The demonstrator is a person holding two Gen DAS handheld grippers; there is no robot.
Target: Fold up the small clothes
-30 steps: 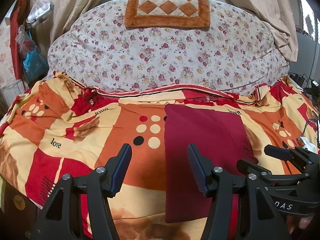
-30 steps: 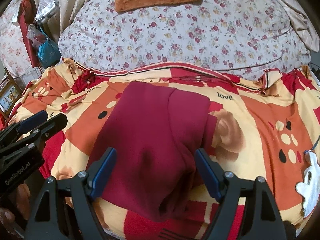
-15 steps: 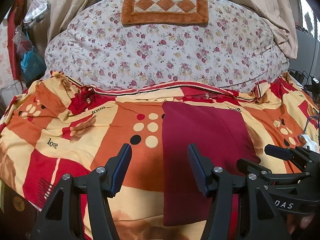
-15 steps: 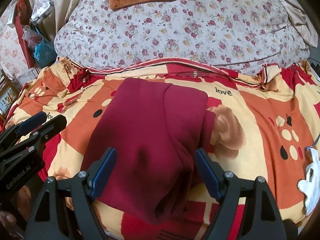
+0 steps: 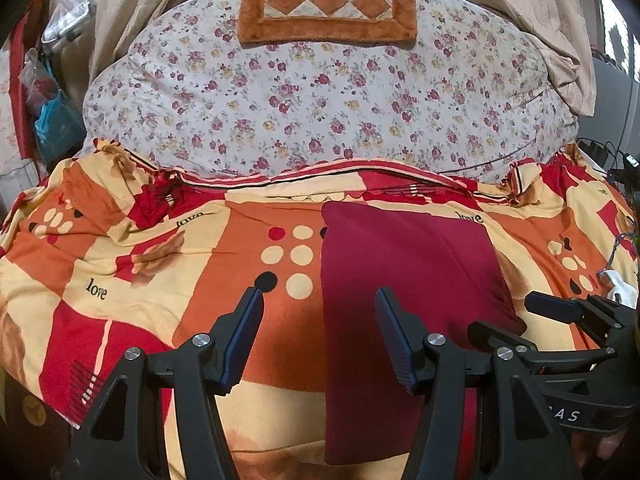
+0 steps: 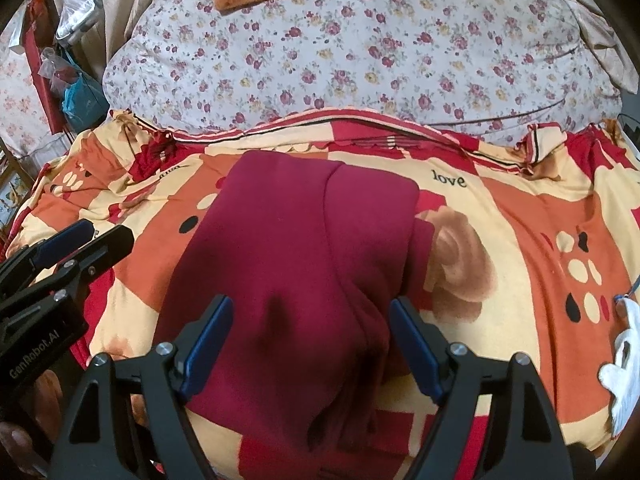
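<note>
Both tongs, left tongs (image 5: 319,336) and right tongs (image 6: 310,346), are held apart, empty; the maroon garment (image 6: 296,264) is seen mid-frame on the bed (image 6: 520,220), long axis running away, nearer the right tongs.

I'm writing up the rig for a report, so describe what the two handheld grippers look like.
Both match. The left gripper and right gripper have black, angular plastic frames with triangular cut-outs and silver round screws at the pivots. Each finger carries a dark blue ribbed pad. White lettering marks the bodies: "GenRobot.AI" shows on the left one in the right wrist view. No cables or sleeves are visible.
</note>
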